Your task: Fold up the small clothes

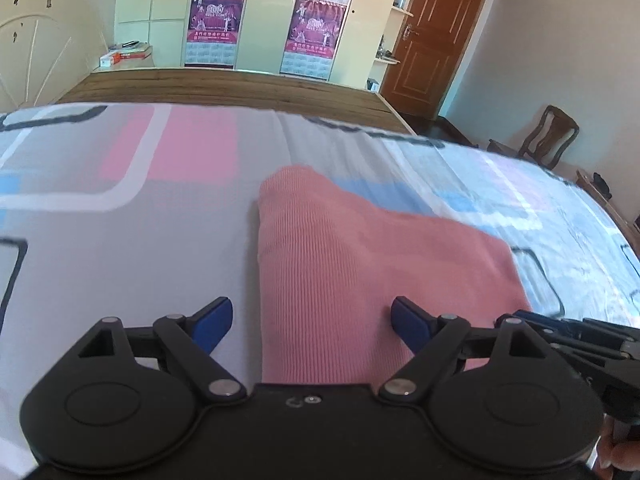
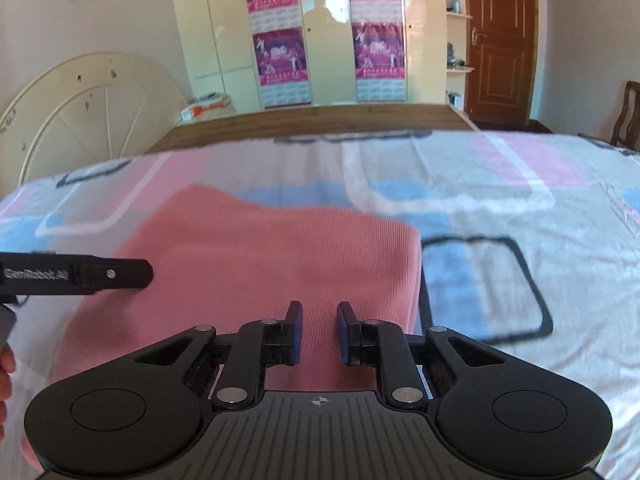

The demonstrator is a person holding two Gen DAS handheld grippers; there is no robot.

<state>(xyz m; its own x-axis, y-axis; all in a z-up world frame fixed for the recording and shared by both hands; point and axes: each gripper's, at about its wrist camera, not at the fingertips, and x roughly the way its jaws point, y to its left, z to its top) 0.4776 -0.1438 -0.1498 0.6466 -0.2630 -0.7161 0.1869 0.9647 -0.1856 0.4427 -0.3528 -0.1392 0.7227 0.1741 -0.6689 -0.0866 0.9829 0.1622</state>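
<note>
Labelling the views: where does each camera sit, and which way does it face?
Left wrist: on the left gripper, low over the bed, facing the wardrobe; jaws wide open over the pink garment; right gripper's side at right edge.
Right wrist: on the right gripper, same heading; jaws partly open; left gripper's side at left.
Shared: garment, bed, wardrobe, door.

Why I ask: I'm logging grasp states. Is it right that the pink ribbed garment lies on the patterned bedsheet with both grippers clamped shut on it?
Not quite. The pink ribbed garment does lie on the patterned bedsheet, but neither gripper is shut on it. The left wrist view shows the left gripper wide open; the right wrist view shows the right gripper with a clear gap.
</note>
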